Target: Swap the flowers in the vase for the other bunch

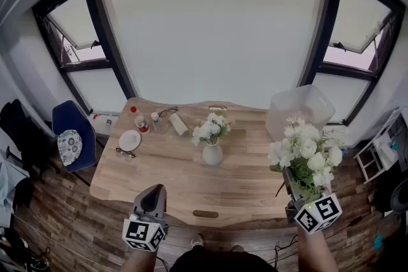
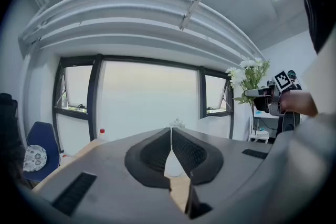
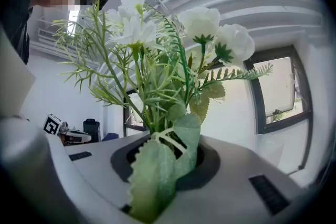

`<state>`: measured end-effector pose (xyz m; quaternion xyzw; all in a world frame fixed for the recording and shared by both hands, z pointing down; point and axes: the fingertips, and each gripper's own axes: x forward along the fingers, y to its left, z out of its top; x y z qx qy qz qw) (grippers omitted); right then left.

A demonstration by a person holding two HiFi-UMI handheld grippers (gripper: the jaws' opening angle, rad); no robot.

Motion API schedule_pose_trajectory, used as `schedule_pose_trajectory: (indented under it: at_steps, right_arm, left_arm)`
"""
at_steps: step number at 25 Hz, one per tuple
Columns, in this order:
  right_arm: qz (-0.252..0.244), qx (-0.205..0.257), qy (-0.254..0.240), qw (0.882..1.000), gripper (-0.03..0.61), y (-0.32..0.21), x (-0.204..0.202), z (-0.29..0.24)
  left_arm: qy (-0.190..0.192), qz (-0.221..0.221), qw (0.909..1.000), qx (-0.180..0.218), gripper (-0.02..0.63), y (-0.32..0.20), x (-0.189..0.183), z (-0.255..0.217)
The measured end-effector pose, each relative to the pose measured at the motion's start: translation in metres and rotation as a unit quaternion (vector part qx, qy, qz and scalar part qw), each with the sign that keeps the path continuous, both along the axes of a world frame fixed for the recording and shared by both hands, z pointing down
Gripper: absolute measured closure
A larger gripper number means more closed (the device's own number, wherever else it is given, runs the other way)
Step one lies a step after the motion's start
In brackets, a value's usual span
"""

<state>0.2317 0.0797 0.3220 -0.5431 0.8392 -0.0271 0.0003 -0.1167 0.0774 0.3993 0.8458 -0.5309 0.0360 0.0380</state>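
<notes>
A small white vase [image 1: 212, 154] stands at the middle of the wooden table [image 1: 172, 181], with a bunch of white flowers [image 1: 211, 127] in it. My right gripper [image 1: 294, 191] is shut on the stems of a second bunch of white flowers [image 1: 306, 150], held upright above the table's right front corner. In the right gripper view those stems and leaves [image 3: 173, 149] fill the gap between the jaws, blooms [image 3: 202, 23] above. My left gripper [image 1: 153, 199] is shut and empty, near the table's front edge at the left. Its closed jaws point towards the vase [image 2: 170, 162].
A white plate [image 1: 129, 139], glasses [image 1: 125, 153], a red-capped bottle [image 1: 138, 119] and a rolled paper [image 1: 178, 123] lie at the table's left back. A clear plastic box [image 1: 298, 109] stands at the right back. A blue chair [image 1: 71, 130] stands left of the table.
</notes>
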Motion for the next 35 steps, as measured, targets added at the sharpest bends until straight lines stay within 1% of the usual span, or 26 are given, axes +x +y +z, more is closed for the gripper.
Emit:
schedule_pose_trajectory:
  at_steps: [5, 10, 14, 18, 21, 25, 30, 33, 35]
  right_arm:
    - [-0.003, 0.003, 0.003, 1.000, 0.480, -0.009, -0.012, -0.001]
    - [0.010, 0.001, 0.007, 1.000, 0.480, -0.020, -0.023, 0.000]
    - [0.027, 0.013, -0.023, 0.999, 0.479, -0.025, -0.031, -0.011]
    - [0.054, 0.020, -0.012, 0.998, 0.479, -0.031, -0.038, -0.016]
    - [0.069, 0.014, -0.023, 0.997, 0.479, -0.036, -0.046, -0.010]
    - [0.090, 0.015, -0.033, 0.995, 0.479, -0.040, -0.058, -0.015]
    - [0.099, 0.003, -0.019, 0.995, 0.479, -0.045, -0.058, -0.017]
    - [0.102, 0.008, -0.019, 0.995, 0.479, -0.056, -0.047, -0.023]
    - [0.093, 0.010, -0.023, 0.995, 0.479, -0.067, -0.042, -0.024]
  left_arm:
    - [0.001, 0.003, 0.9999, 0.011, 0.601, -0.012, -0.007, -0.007]
    - [0.003, 0.017, 0.9997, 0.015, 0.601, -0.033, -0.014, -0.007]
    - [0.004, 0.039, 0.9991, 0.019, 0.601, -0.050, -0.017, -0.006]
    - [0.009, 0.066, 0.9974, 0.027, 0.601, -0.071, -0.020, -0.006]
    - [0.011, 0.088, 0.9957, 0.027, 0.601, -0.085, -0.023, -0.003]
    - [0.011, 0.114, 0.9931, 0.024, 0.601, -0.101, -0.025, -0.001]
    - [0.023, 0.126, 0.9915, 0.024, 0.601, -0.119, -0.016, -0.002]
    - [0.024, 0.130, 0.9909, 0.027, 0.601, -0.127, -0.004, -0.005]
    - [0.024, 0.127, 0.9913, 0.027, 0.601, -0.133, 0.004, -0.006]
